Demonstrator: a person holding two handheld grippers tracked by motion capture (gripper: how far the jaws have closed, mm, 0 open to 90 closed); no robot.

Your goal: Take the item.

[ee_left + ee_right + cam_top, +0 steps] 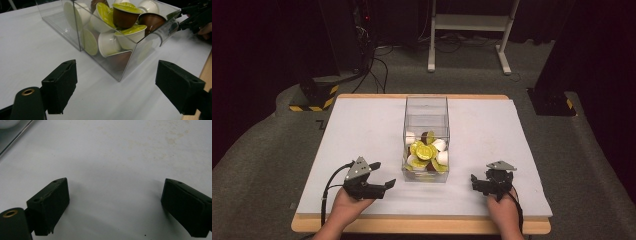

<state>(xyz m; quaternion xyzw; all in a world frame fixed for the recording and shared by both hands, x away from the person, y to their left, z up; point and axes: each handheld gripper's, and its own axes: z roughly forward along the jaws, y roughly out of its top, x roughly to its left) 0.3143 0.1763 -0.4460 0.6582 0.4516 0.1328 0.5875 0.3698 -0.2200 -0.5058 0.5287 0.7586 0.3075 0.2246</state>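
Observation:
A clear plastic box [426, 107] stands in the middle of the white table top [362, 135], with several coffee capsules [427, 152] in green, white and brown heaped at its near end. My left gripper [383, 175] is at the box's near left, open with nothing between its jaws. In the left gripper view, that gripper [116, 72] faces the box's near corner [120, 75] from a short way off, and the capsules [125, 15] show through the wall. My right gripper [479, 177] sits near the front right, open; its view has the gripper [115, 187] over bare table.
The wooden table edge [422, 226] runs along the front. The other gripper [195, 17] appears beyond the box in the left gripper view. The box's base edge [12, 137] shows at the top left of the right gripper view. A white frame [467, 22] stands on the floor behind.

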